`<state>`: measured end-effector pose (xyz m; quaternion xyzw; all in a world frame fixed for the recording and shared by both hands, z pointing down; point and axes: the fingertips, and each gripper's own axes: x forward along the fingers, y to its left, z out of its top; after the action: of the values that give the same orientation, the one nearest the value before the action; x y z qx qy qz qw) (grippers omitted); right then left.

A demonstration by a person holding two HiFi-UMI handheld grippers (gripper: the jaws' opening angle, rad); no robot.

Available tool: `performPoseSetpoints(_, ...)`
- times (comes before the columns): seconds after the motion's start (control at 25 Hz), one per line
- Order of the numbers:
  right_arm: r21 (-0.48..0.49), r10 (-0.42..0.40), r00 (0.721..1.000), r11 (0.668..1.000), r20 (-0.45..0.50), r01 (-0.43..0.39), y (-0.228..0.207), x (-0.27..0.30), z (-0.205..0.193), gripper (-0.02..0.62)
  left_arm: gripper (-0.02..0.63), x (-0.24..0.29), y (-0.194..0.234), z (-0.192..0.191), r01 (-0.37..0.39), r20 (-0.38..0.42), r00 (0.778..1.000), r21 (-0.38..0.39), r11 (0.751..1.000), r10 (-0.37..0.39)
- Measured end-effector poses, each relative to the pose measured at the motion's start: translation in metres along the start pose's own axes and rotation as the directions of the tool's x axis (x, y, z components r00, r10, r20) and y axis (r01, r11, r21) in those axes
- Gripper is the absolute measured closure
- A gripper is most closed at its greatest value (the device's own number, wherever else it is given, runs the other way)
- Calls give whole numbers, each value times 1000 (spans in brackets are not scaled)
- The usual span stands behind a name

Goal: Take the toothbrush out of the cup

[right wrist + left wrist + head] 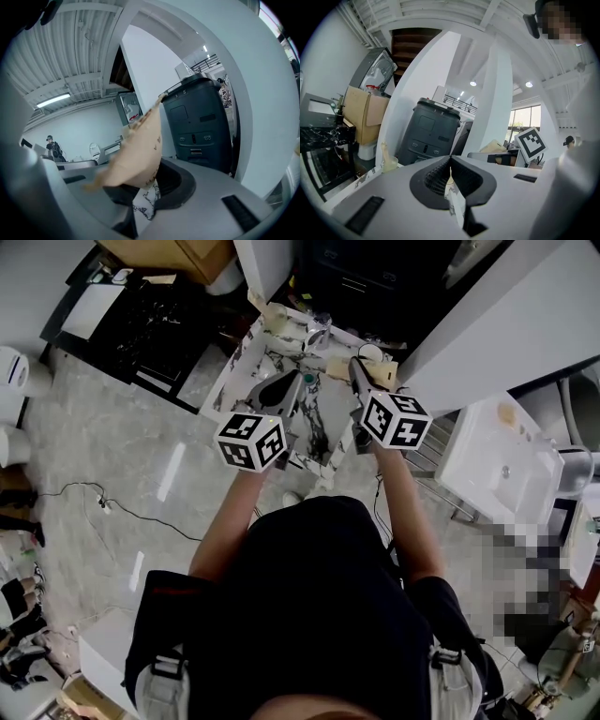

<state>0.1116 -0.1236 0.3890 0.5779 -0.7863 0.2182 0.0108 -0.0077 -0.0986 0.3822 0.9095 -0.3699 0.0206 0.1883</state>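
A pale cup (275, 320) with a cream toothbrush handle sticking out of it stands at the far left corner of the small marble-patterned table (234, 371). The left gripper view shows the same cup (388, 162) low on the left. My left gripper (285, 382) (450, 161) hovers over the table's middle, shut and holding nothing. My right gripper (355, 363) (149, 174) is beside it on the right, shut on a tan piece of paper (138, 150) (337, 367) that sticks up from its tips. Both grippers are well short of the cup.
A clear glass (319, 329) and a small white round thing (371, 352) stand at the table's far side. Beyond the table is a dark grey machine (429, 131) (199, 122). There is a cardboard box (365, 115) to the left and a white sink (502, 460) to the right.
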Motion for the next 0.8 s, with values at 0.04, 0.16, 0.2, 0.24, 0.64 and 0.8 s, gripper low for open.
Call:
performPoseSetpoints(0.04, 3, 3, 1000, 1000, 0, -3, -3, 2, 2, 528, 589, 4, 0, 0, -2, -3, 1000, 0, 1000, 2)
performPoseSetpoints(0.16, 12, 14, 1000, 1000, 1, -14, -11, 9, 6, 528, 589, 16, 1, 0, -8, -10, 1000, 0, 1000, 8)
performPoseSetpoints(0.2, 14, 18, 1000, 1000, 2, -18, -13, 11, 7, 528, 589, 19, 1, 0, -10, -12, 1000, 0, 1000, 10)
performPoseSetpoints(0.24, 16, 21, 1000, 1000, 2, -21, -15, 13, 7, 528, 589, 22, 1, 0, -11, -13, 1000, 2, 1000, 11)
performPoseSetpoints(0.64, 33, 36, 999, 999, 11, -36, -36, 22, 19, 528, 589, 45, -5, 6, -24, -18, 1000, 16, 1000, 25)
performPoseSetpoints(0.8, 42, 57, 998, 997, 9, -57, -45, 24, 20, 528, 589, 53, -8, 6, -40, -16, 999, 21, 999, 40)
